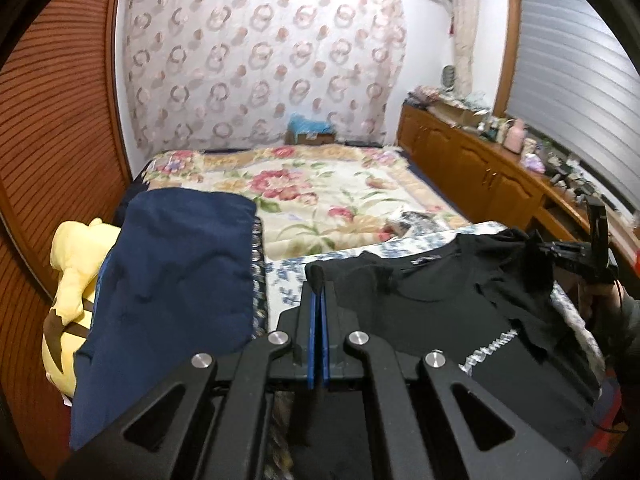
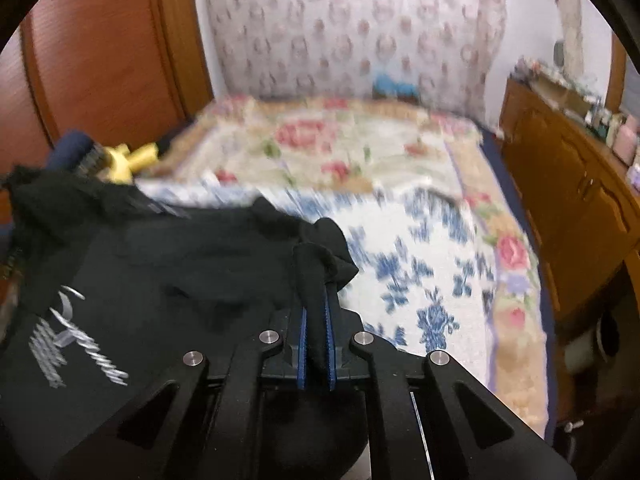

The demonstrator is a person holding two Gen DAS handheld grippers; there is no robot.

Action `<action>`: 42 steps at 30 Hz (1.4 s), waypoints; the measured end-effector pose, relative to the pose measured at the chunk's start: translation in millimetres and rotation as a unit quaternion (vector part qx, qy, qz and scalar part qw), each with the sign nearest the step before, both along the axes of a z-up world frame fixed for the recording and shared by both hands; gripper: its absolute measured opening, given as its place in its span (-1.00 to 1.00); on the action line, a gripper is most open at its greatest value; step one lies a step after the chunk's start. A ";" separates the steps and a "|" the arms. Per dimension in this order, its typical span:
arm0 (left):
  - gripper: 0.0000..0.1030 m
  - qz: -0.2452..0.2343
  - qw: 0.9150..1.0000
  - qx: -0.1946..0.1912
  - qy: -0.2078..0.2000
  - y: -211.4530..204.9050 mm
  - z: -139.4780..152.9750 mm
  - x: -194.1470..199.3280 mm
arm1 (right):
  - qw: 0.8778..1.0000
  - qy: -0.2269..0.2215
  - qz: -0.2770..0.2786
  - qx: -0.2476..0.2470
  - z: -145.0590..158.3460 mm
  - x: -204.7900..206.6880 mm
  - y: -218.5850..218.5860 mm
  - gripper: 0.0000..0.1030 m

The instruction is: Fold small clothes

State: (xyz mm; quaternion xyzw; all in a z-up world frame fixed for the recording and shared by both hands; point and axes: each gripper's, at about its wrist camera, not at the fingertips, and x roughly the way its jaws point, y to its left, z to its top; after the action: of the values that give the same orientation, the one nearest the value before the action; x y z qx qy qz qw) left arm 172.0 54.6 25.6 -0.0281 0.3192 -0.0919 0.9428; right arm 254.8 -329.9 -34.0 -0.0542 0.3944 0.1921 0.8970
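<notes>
Covering the bed, a floral quilt (image 1: 320,200) backs both tongs (image 1: 319,280) (image 2: 316,276) pinching a black shirt (image 1: 440,300).

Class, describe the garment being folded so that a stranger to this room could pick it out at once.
Start at the bed with its floral quilt, then come to the blue-and-white cloth at its near end. The black T-shirt lies there, pinched by both grippers. Unlike the plain navy garment beside it, it carries silver lettering.

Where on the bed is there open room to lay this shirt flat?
Open: floral quilt beyond the black shirt, toward the wall, and blue-patterned sheet right of it. Crowded: navy garment and yellow plush on the left.
</notes>
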 end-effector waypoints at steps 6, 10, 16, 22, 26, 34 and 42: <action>-1.00 -0.021 0.999 -0.002 -0.040 -14.3 11.2 -58.5 | 0.997 -0.076 0.019 0.017 55.4 -64.3 12.2 -0.92; -1.00 -0.030 0.998 -0.006 -0.053 -20.6 3.1 -98.8 | 0.994 -0.103 0.023 0.029 68.6 -113.8 9.7 -0.92; -1.00 -0.022 0.998 -0.015 -0.049 -11.3 -12.6 -145.0 | 0.993 -0.109 0.014 0.035 65.7 -171.6 0.9 -0.92; -1.00 -0.008 0.998 -0.027 -0.047 4.6 -16.3 -186.6 | 0.994 -0.102 0.005 0.035 69.3 -222.2 -15.1 -0.92; -1.00 -0.003 0.998 -0.034 -0.050 10.0 -16.8 -208.1 | 0.995 -0.102 0.007 0.022 76.1 -247.2 -22.5 -0.92; -0.97 -0.002 0.999 -0.039 -0.007 12.3 -29.8 -226.5 | 0.998 -0.060 0.015 0.011 71.3 -285.1 -34.2 -0.91; -0.32 -0.001 1.000 -0.020 -0.004 15.1 -34.7 -220.9 | 0.999 -0.028 0.007 -0.019 48.6 -289.1 -33.5 -0.32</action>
State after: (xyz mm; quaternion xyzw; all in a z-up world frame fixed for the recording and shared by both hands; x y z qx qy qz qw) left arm -49.0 69.7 -9.2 -0.0460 0.3139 -0.0989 0.9432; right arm -34.3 -363.4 14.6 -0.0797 0.3721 0.1892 0.9052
